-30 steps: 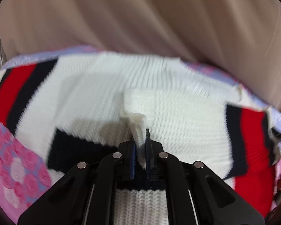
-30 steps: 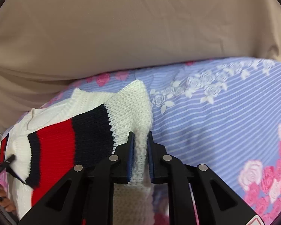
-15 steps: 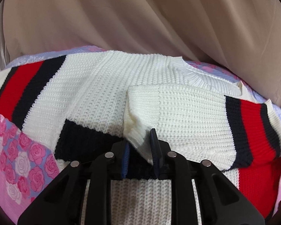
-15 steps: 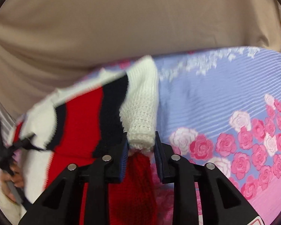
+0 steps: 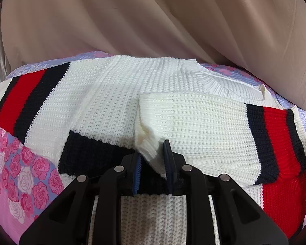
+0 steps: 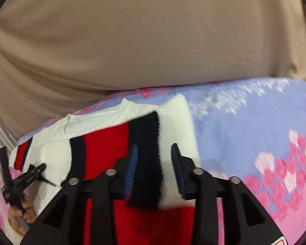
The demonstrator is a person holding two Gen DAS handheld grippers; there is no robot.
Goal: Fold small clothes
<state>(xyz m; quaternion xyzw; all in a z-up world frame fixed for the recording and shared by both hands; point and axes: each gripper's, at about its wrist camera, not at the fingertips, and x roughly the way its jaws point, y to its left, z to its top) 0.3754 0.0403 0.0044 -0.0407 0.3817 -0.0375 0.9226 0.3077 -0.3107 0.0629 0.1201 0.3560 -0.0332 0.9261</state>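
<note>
A white knit sweater [image 5: 116, 94] with red and navy stripes lies flat on a floral bedspread [image 5: 24, 175]. Its right sleeve [image 5: 204, 126] is folded across the body, the white cuff [image 5: 148, 152] resting between the parted fingers of my left gripper [image 5: 152, 163], which is open. In the right wrist view the sweater [image 6: 104, 140] lies at lower left, and my right gripper [image 6: 155, 167] is open above its striped shoulder fold [image 6: 146, 143], holding nothing. The left gripper also shows in the right wrist view [image 6: 16, 180], held by a hand.
A beige curtain [image 5: 153, 20] hangs close behind the bed's far edge. The lilac and pink rose bedspread [image 6: 255, 132] stretches bare to the right of the sweater. The unfolded striped left sleeve [image 5: 24, 100] lies at the far left.
Both grippers have opened and let go of the sleeve. The folded sleeve now lies across the sweater body. The right gripper has moved back over the shoulder fold.
</note>
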